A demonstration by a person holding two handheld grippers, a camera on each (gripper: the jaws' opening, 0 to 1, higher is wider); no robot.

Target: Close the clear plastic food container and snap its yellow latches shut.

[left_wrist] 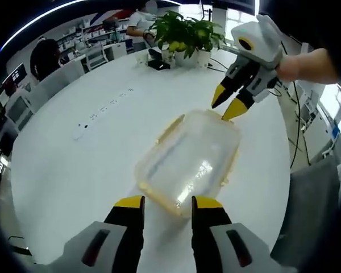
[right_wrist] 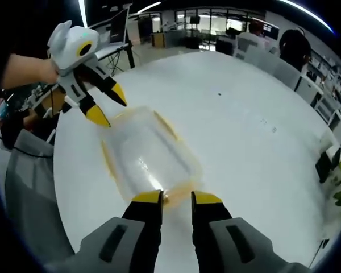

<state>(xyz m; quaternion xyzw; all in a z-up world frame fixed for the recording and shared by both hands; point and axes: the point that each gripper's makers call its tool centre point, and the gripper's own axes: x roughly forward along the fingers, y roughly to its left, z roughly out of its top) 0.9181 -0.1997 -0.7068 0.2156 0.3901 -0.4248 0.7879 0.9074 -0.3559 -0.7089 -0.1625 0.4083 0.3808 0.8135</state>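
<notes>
Item: clear plastic food container (left_wrist: 188,166), lid on, yellow latches along its edges; it lies flat on a round white surface (left_wrist: 74,170), near that surface's edge.

Left gripper view: left gripper (left_wrist: 167,203) at the container's near end, its yellow-tipped fingers (left_wrist: 129,202) parted by a narrow gap, their tips at the container's near rim; contact cannot be told. The right gripper (left_wrist: 228,102) enters from the far right, held in a hand (left_wrist: 307,65), fingers slightly spread and angled down, tips just at the container's far end. Potted plants (left_wrist: 184,35) stand at the far side of the surface, and a row of small dark marks (left_wrist: 105,108) crosses it on the left.

Right gripper view: the same container (right_wrist: 148,153) seen from its other end. Right gripper (right_wrist: 177,198) fingers (right_wrist: 206,198) narrowly apart, flanking a yellow latch (right_wrist: 173,196) on the near rim; grip cannot be told. Left gripper (right_wrist: 109,105) at the far left, fingers spread, tips by the far corner. Office desks and chairs (right_wrist: 273,62) beyond.
</notes>
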